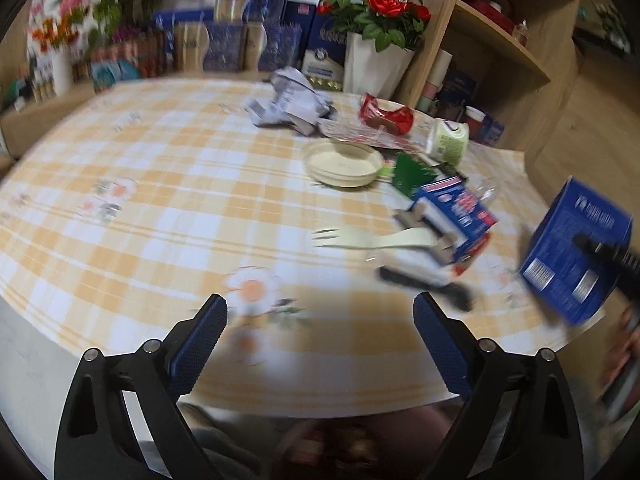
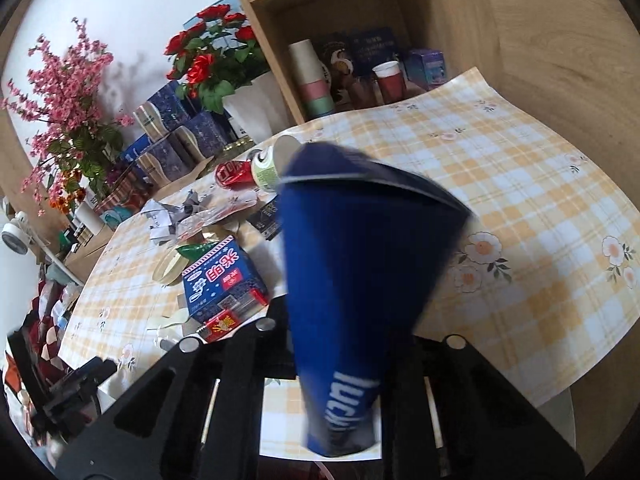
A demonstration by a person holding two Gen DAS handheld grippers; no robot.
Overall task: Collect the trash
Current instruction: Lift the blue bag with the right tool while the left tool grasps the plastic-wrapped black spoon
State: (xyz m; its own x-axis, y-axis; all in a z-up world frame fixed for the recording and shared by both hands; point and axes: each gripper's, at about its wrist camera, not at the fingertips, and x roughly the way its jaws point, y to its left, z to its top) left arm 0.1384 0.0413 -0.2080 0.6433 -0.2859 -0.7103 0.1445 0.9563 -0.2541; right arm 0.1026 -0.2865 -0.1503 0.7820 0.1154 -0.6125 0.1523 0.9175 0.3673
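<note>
The right gripper [image 2: 344,412] is pinching a flattened blue box [image 2: 360,264] at the table's near right edge; its white letters are too blurry to read; the left gripper [image 1: 320,344] is spread wide, holding nothing. Most trash is left, I think: a blue carton [image 2: 220,280] with Chinese writing, a fork [image 1: 372,237], crumpled paper [image 1: 290,98].

The left gripper [image 1: 320,340] has matte black triangular arms, silver round screws and blue dimpled pads [image 1: 198,344]; at three o'clock, the right gripper [image 2: 340,392] is black too.
</note>
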